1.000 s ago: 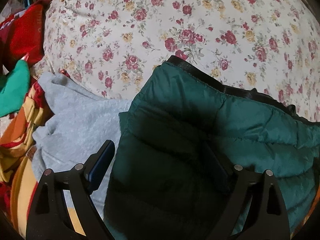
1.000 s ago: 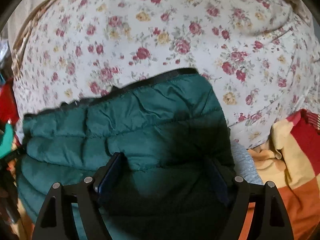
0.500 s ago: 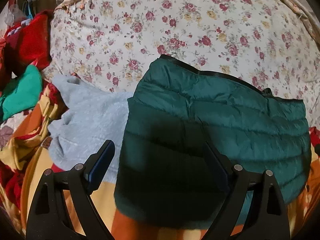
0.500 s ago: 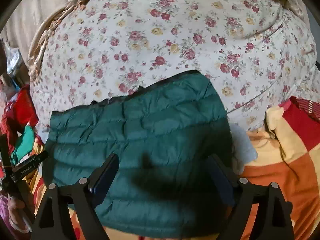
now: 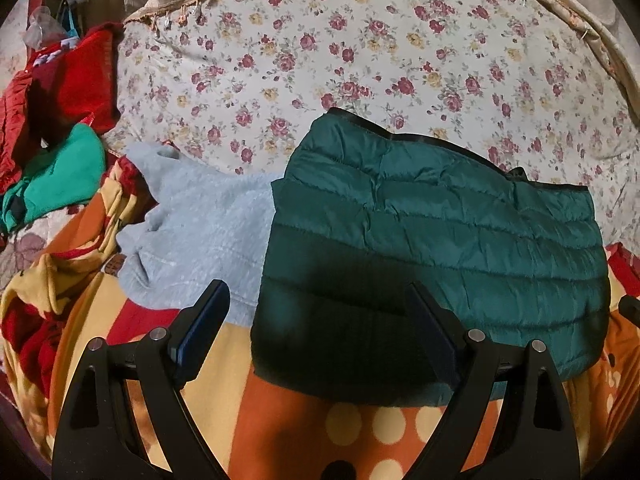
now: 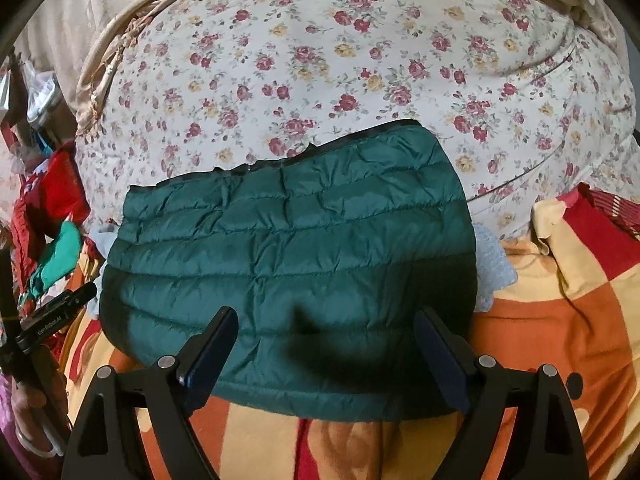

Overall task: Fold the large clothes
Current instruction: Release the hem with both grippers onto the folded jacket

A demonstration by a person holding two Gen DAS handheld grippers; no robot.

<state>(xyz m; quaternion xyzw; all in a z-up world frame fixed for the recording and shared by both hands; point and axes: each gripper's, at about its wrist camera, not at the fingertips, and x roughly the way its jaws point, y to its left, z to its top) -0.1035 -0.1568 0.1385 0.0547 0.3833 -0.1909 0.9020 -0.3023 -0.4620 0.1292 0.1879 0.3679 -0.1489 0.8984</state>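
A dark green quilted puffer jacket (image 5: 436,240) lies folded into a flat rectangle on the bed; it also shows in the right wrist view (image 6: 288,248). It rests partly on a pale grey-blue fleece garment (image 5: 200,232). My left gripper (image 5: 316,320) is open and empty, held above the jacket's near left corner. My right gripper (image 6: 324,344) is open and empty, held above the jacket's near edge. The left gripper body shows at the left edge of the right wrist view (image 6: 52,316).
A floral bedsheet (image 5: 360,60) covers the far half of the bed. An orange, yellow and red blanket (image 6: 560,320) lies under the near side. Red (image 5: 76,76) and bright green (image 5: 60,180) clothes are piled at the left.
Both grippers have pulled back and up from the jacket, so more of it and the blanket shows. The jacket lies still, let go.
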